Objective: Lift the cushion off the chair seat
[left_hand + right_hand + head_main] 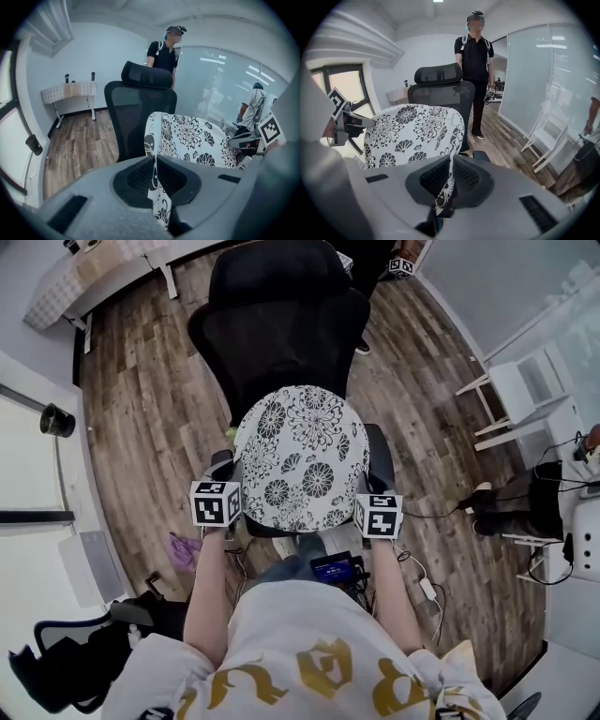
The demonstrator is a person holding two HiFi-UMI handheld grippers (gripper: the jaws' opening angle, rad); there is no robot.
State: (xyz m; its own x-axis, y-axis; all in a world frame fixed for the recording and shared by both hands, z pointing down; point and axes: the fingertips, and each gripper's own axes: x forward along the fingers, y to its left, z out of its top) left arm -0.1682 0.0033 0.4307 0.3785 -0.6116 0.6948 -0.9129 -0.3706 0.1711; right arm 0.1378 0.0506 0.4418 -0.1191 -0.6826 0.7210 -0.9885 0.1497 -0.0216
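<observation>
A round white cushion [302, 457] with black flowers hangs above the seat of a black office chair [281, 320], held between both grippers. My left gripper [228, 505] is shut on the cushion's near left edge. In the left gripper view the fabric [185, 138] is pinched between the closed jaws [155, 180]. My right gripper [367, 512] is shut on the near right edge. In the right gripper view the cushion [415, 131] spreads to the left, and its cloth runs down through the closed jaws [449, 180]. The chair seat is hidden under the cushion.
A person in dark clothes [474, 70] stands behind the chair. A white table [103, 273] is at the far left, a white chair [525, 395] at the right. Cables and a small device [333, 568] lie on the wood floor below me. Another person [253, 108] is beyond the glass wall.
</observation>
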